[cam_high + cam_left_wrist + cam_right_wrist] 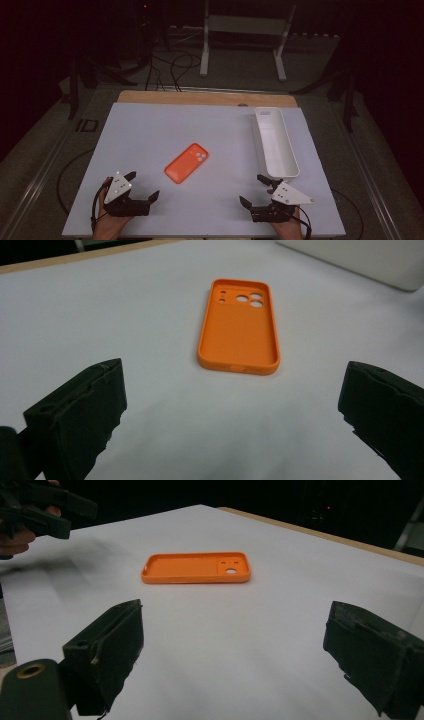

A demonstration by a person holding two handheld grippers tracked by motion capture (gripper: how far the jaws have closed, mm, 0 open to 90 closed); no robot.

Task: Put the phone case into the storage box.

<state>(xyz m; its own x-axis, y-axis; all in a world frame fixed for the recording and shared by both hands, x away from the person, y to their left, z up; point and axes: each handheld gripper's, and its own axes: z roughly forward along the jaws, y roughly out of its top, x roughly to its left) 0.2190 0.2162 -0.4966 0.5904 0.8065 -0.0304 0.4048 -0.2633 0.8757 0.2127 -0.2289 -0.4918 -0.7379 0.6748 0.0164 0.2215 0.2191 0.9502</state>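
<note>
An orange phone case (187,163) lies hollow side up near the middle of the white table, also seen in the left gripper view as the case (239,328) and in the right gripper view as the case (196,568). My left gripper (142,186) rests at the front left, short of the case, open with nothing between its jaws (230,410). At the front right my right gripper (253,189) stands open and empty too (232,640), apart from the case.
A long white tray (291,156) stands along the right side of the white table sheet (150,130), just beyond my right gripper. A wooden table edge (200,97) shows at the back. Cables and a metal stand (240,30) lie on the floor behind.
</note>
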